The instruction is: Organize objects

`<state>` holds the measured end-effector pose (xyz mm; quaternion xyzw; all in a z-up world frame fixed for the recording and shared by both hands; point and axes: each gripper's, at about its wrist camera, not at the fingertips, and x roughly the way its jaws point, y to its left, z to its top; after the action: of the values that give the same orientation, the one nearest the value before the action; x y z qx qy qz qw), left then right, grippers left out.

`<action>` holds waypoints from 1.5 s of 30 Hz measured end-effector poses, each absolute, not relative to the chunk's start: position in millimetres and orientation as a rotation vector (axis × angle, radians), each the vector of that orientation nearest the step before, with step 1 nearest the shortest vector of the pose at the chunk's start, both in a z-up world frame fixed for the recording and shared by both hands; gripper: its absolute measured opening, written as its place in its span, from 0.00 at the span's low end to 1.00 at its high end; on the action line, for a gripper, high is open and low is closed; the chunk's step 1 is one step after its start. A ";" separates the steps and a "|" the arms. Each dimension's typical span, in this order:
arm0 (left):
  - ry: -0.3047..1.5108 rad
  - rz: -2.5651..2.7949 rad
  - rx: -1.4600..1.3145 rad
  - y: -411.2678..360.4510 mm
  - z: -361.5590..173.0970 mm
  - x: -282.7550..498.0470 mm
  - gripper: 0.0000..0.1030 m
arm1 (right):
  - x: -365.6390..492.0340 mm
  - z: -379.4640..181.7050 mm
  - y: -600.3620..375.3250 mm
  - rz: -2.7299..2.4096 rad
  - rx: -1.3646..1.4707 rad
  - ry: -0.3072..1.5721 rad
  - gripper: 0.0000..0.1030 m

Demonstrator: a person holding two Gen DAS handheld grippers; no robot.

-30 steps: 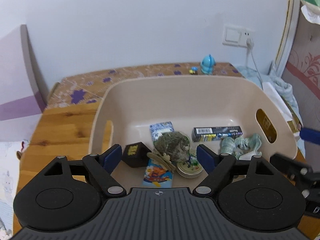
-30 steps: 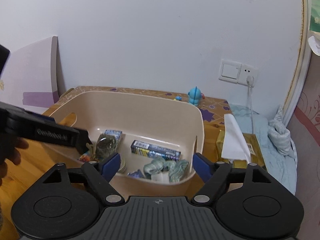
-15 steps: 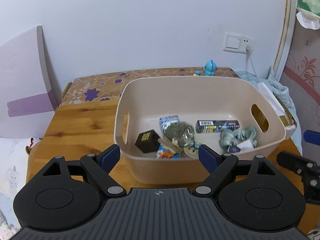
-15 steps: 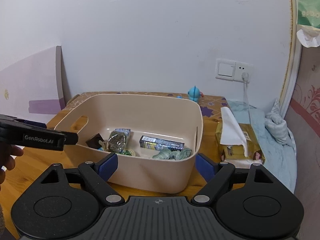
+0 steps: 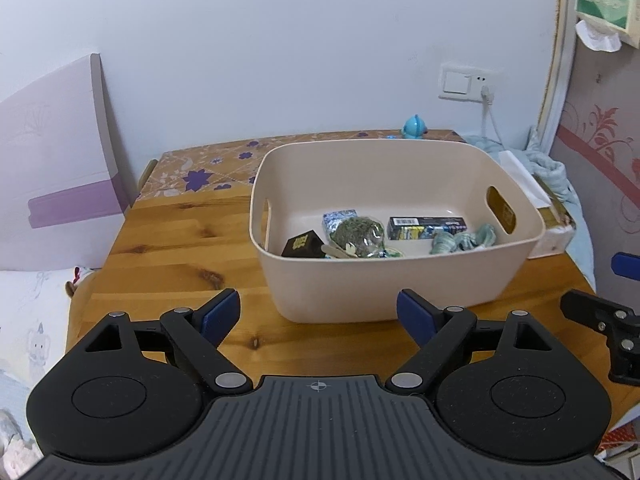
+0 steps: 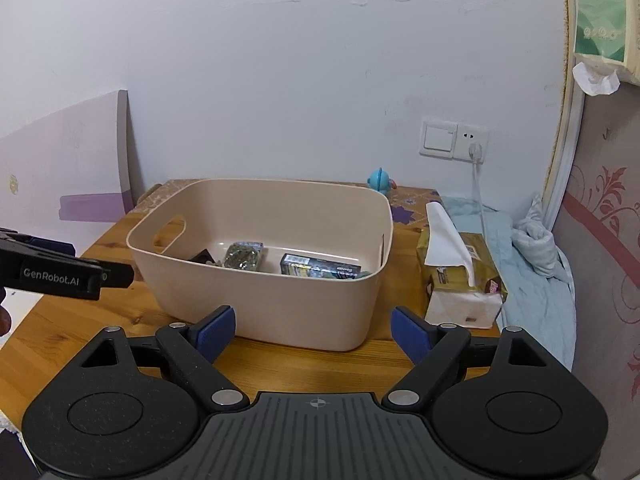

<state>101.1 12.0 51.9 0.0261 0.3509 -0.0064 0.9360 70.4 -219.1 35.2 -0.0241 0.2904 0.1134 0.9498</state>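
Pine-look wooden table (image 5: 168, 248) against a plain white wall (image 6: 280, 80), tissue pack (image 6: 460, 276) beside the beige bin (image 5: 400, 280). That bin sits mid-table holding small packets, a dark box (image 5: 427, 227) and a black cube (image 5: 302, 244). "GenRobot.AI" reads on the left gripper (image 5: 318, 314); right gripper (image 6: 312, 330) and left both have jaws spread apart, empty.

- Left gripper (image 5: 319, 314): jaws spread wide, nothing between the blue pads (image 5: 219, 315); held level, pointing forward.
- Right gripper (image 6: 312, 329): jaws equally wide, empty; level, to the right of the left gripper.
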 end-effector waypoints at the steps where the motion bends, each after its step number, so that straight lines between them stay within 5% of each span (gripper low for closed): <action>1: 0.715 -0.018 0.053 11.9 53.1 96.3 0.84 | 67.6 36.9 -218.2 0.231 -0.050 0.586 0.85; 45: 0.745 0.022 0.020 35.9 58.2 16.5 0.86 | 8.8 34.6 -233.9 0.128 -0.039 0.613 0.92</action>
<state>16.5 35.9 58.2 0.0098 0.3639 0.0108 0.9313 8.8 -233.9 34.6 -0.0193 0.3014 0.0632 0.9512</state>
